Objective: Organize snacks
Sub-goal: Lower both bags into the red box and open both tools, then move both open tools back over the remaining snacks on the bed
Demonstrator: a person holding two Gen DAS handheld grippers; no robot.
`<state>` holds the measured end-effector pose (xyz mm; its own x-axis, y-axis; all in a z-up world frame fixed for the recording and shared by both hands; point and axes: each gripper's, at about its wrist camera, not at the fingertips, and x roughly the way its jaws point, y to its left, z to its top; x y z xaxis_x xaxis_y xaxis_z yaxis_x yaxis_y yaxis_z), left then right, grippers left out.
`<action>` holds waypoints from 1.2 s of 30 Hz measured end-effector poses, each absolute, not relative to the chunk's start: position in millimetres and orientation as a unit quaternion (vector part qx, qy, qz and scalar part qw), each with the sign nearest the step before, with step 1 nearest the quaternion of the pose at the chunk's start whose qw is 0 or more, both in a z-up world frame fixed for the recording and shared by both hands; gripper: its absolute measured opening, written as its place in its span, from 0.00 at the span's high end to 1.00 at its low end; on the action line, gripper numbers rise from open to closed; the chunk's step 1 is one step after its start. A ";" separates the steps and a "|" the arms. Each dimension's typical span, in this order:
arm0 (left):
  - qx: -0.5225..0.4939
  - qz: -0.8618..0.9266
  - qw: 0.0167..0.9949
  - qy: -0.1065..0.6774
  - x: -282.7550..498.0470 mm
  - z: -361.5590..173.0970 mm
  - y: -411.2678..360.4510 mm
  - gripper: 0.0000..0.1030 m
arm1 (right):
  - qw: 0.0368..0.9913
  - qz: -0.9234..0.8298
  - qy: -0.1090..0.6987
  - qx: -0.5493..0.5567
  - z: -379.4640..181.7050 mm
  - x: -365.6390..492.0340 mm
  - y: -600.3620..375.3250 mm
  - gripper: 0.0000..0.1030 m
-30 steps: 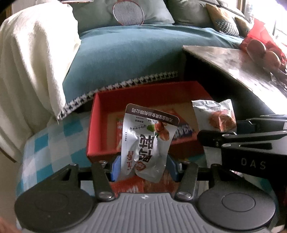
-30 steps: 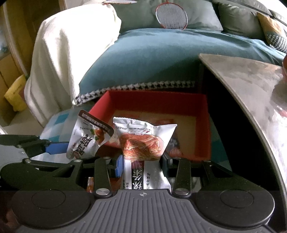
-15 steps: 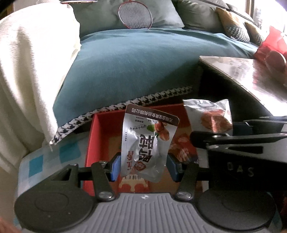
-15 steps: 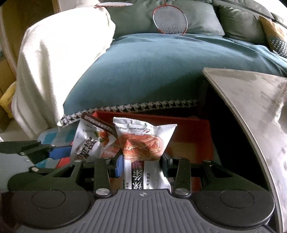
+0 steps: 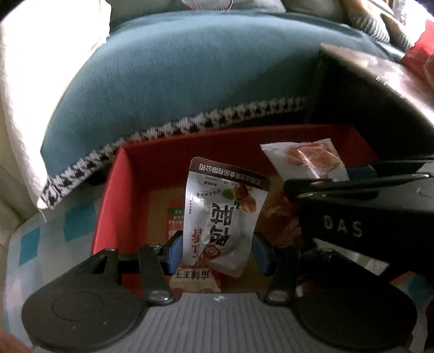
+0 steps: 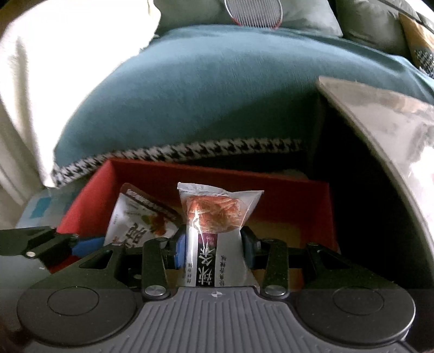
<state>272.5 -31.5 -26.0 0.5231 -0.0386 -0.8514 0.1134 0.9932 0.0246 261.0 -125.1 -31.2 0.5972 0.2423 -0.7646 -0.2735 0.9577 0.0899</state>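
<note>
You've got a pouch (image 5: 225, 225) pinched in the left gripper (image 5: 217, 248) and a packet (image 6: 214, 217) in the right gripper (image 6: 214, 249), both over the red box (image 5: 119, 190) — crowd them and they could snag.

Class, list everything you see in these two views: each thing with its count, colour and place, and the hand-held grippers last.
Box: one, red, below the blanket's hem, snacks lying inside.
Silver packet: one, over the box.
Clear packet: one, orange contents, over the box.
Blanket: one, teal, houndstooth hem, behind the box.
Table: one, grey, right.
Racket: one, red-rimmed, top.
Left hand-held gripper: shut on the silver packet.
Right hand-held gripper: shut on the clear packet.
</note>
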 end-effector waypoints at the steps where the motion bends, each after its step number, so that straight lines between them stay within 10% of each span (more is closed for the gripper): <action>1: 0.039 -0.040 0.869 0.492 273.5 -29.3 -31.0 0.55 | 0.892 0.142 0.428 -0.020 -33.7 261.9 -125.5 0.52; 36: 0.105 -0.040 0.882 0.458 180.8 20.7 -52.3 0.27 | 0.905 0.139 0.398 -0.057 2.9 180.2 -147.3 0.19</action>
